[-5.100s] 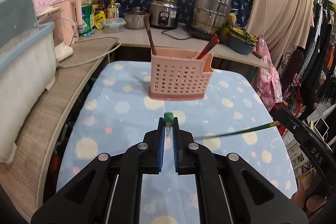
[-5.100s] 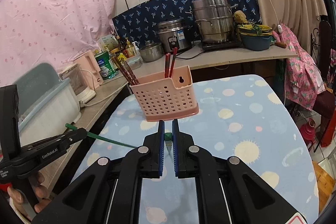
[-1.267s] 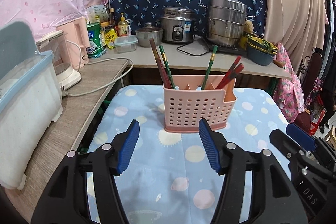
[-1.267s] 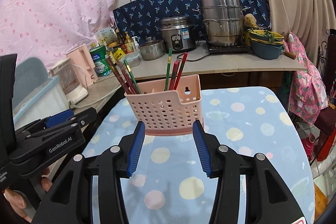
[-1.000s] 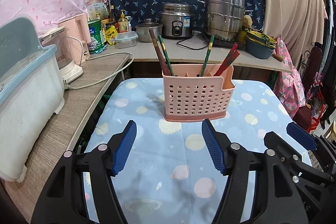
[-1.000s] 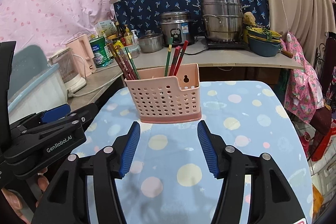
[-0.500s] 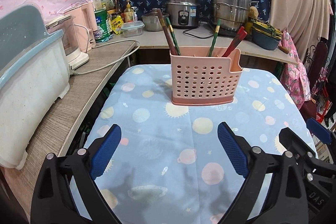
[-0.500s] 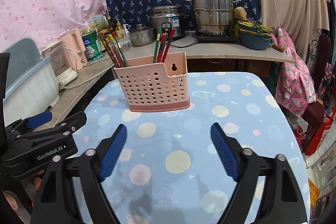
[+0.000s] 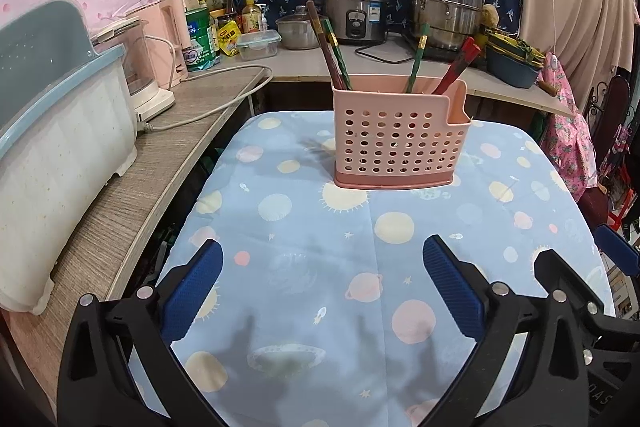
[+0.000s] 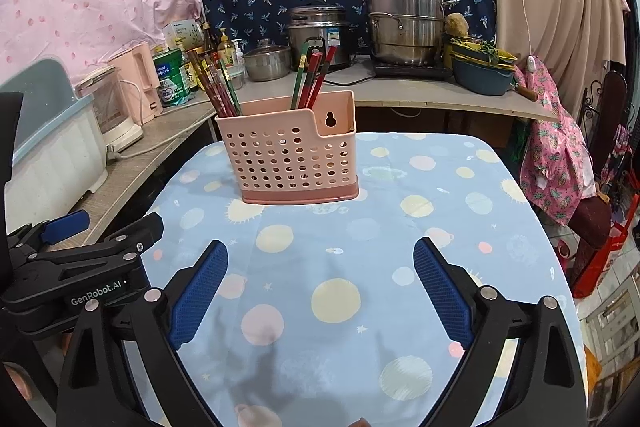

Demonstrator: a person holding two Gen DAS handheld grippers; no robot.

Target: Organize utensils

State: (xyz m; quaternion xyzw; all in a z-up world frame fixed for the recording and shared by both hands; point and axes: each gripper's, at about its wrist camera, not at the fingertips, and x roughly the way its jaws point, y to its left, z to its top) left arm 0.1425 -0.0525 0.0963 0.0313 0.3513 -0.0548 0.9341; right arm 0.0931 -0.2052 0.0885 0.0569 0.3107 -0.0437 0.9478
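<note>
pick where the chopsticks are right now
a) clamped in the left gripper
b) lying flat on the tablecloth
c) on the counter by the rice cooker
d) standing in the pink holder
d: the chopsticks stand upright in the pink holder, while the left gripper and right gripper are both open and hold nothing.

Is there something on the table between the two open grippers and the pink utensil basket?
Nothing visible. Only bare patterned tablecloth lies between the left gripper, the right gripper and the pink basket. Both grippers have just been opening and hold nothing.
</note>
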